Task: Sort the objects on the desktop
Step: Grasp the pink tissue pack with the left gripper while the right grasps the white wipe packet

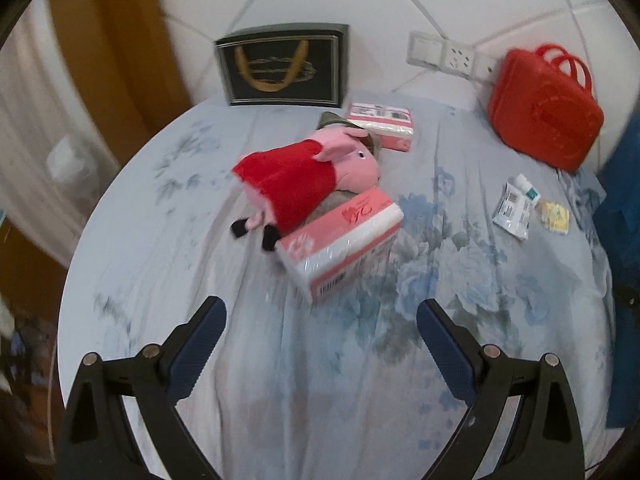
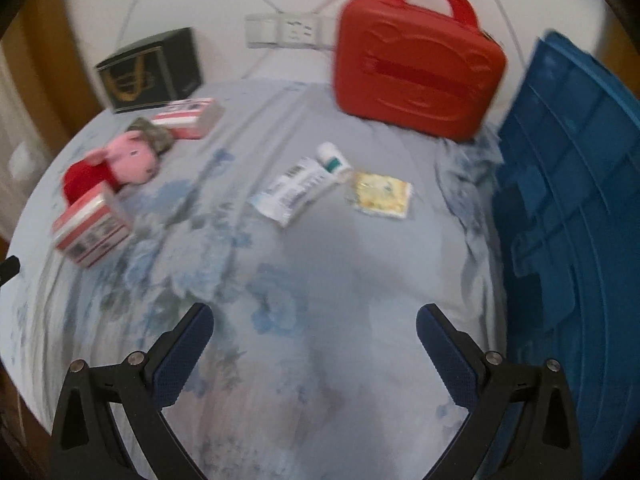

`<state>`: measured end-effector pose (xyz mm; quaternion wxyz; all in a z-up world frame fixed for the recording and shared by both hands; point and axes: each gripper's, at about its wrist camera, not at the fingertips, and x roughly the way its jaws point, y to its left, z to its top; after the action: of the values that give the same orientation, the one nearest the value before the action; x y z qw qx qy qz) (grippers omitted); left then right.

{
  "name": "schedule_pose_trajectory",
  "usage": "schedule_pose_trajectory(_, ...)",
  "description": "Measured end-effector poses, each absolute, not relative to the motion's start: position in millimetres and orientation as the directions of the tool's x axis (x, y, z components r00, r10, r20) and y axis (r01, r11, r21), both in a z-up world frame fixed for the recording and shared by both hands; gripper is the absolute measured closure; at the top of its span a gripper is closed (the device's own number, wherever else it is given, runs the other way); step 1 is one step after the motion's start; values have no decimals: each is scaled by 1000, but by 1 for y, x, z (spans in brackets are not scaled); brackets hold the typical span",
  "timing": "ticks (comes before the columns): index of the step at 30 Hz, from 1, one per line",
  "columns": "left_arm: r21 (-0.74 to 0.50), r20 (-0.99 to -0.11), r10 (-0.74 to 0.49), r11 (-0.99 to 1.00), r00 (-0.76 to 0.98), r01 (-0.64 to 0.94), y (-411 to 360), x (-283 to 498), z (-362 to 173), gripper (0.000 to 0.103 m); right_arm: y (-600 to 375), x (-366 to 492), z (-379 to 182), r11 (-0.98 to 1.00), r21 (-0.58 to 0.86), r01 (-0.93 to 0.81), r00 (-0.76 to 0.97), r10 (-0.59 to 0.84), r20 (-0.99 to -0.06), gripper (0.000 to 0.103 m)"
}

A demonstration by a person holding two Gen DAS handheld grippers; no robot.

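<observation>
A pink pig plush in a red dress (image 1: 304, 180) (image 2: 120, 164) lies across a pink tissue pack (image 1: 344, 240) (image 2: 92, 228) on the flowered cloth. A second tissue pack (image 1: 380, 124) (image 2: 188, 118) sits behind it. A white tube (image 1: 516, 204) (image 2: 304, 184) and a yellow sachet (image 1: 554, 216) (image 2: 380, 194) lie to the right. A red case (image 1: 544, 112) (image 2: 416, 68) leans against the wall. My left gripper (image 1: 320, 320) hovers open just short of the near tissue pack. My right gripper (image 2: 316, 328) is open above bare cloth, well short of the tube.
A dark framed box (image 1: 284, 68) (image 2: 148, 70) stands at the back by the wall, near a socket strip (image 1: 444, 54) (image 2: 288, 32). A blue plastic crate (image 2: 572, 216) fills the right side. The round table's (image 1: 120, 240) left edge drops off toward a brown door.
</observation>
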<state>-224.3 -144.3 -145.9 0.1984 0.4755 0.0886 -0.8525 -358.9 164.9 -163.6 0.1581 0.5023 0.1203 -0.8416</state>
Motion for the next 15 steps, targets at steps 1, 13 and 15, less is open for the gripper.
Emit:
schedule_pose_trajectory(1, 44, -850, -245, -915, -466, 401, -149, -232, -150, 6, 166, -362, -166, -931, -49, 360, -445, -126, -887, 0)
schedule_pose_trajectory(13, 56, -925, -95, -992, -367, 117, -178, -318, -213, 6, 143, -392, -194, -980, -29, 195, -379, -48, -924, 0)
schedule_pose_trajectory(15, 29, -936, -62, -995, -348, 98, -179, -329, -228, 6, 135, -404, -203, -984, -3, 180, -359, -63, -931, 0)
